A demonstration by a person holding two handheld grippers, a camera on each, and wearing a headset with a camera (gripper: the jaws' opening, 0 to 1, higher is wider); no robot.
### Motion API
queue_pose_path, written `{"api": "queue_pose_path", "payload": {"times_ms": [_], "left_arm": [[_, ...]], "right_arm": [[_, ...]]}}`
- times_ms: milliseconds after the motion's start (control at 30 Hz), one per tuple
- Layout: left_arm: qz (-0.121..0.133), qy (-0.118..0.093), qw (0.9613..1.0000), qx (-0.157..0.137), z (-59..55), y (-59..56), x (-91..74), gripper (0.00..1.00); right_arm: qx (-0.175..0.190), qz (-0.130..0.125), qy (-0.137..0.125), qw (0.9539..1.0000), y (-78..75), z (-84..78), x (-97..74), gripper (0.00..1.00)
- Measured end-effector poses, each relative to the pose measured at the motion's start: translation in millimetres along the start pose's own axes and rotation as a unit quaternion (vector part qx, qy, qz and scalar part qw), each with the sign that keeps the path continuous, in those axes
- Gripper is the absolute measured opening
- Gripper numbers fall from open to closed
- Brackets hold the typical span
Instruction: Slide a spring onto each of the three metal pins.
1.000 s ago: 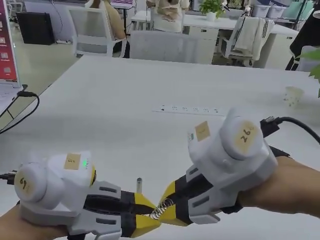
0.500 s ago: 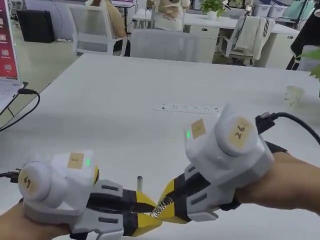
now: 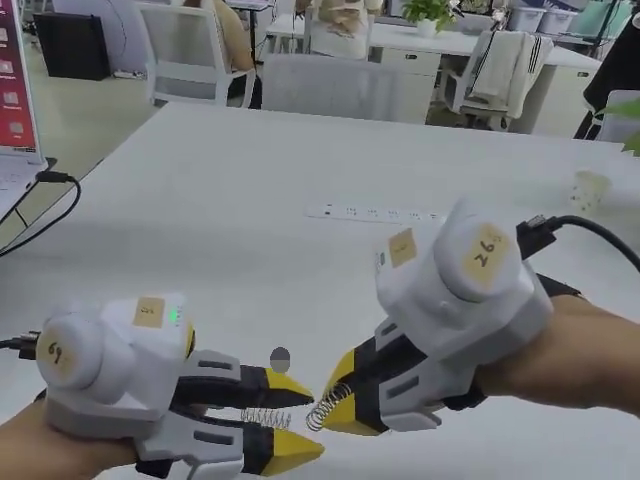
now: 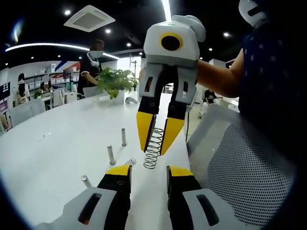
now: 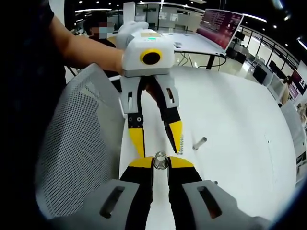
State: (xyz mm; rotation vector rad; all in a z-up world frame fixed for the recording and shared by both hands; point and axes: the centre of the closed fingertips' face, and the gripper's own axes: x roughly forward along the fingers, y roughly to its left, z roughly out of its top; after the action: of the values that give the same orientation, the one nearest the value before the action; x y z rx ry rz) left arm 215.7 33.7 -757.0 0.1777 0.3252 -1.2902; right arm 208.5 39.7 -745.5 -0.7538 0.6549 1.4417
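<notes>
I'm working in an open-plan office. My long white worktop [image 3: 200, 220] carries a power strip [image 3: 372, 213]. White desks [image 3: 450, 50] and office chairs [image 3: 190, 50] line the top of the head view, with a potted plant [image 3: 425, 12] among them. A ceiling air-conditioning vent [image 4: 89, 18] sits upper left in the left gripper view, and a mesh chair back [image 4: 240, 167] lower right.

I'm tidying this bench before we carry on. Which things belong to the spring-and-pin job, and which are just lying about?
Job:
three pins
spring in the right gripper
second spring by the left gripper

Lying about:
power strip
cup
cable
</notes>
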Motion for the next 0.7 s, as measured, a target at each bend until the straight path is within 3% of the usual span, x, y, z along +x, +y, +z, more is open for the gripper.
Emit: {"api": "queue_pose_path", "payload": {"times_ms": [200, 700], "left_arm": [[0.019, -0.007, 0.9997, -0.014, -0.4, 10.4, -8.5, 0.32], [0.059, -0.02, 0.9971, -0.044, -7.2, 20.9, -27.1, 0.46]], "right_arm": [[0.003, -0.007, 0.004, 1.0, -4.3, -3.5, -3.1, 0.08], [0.016, -0.024, 0.01, 0.9995, -16.7, -14.6, -14.5, 0.08]]}}
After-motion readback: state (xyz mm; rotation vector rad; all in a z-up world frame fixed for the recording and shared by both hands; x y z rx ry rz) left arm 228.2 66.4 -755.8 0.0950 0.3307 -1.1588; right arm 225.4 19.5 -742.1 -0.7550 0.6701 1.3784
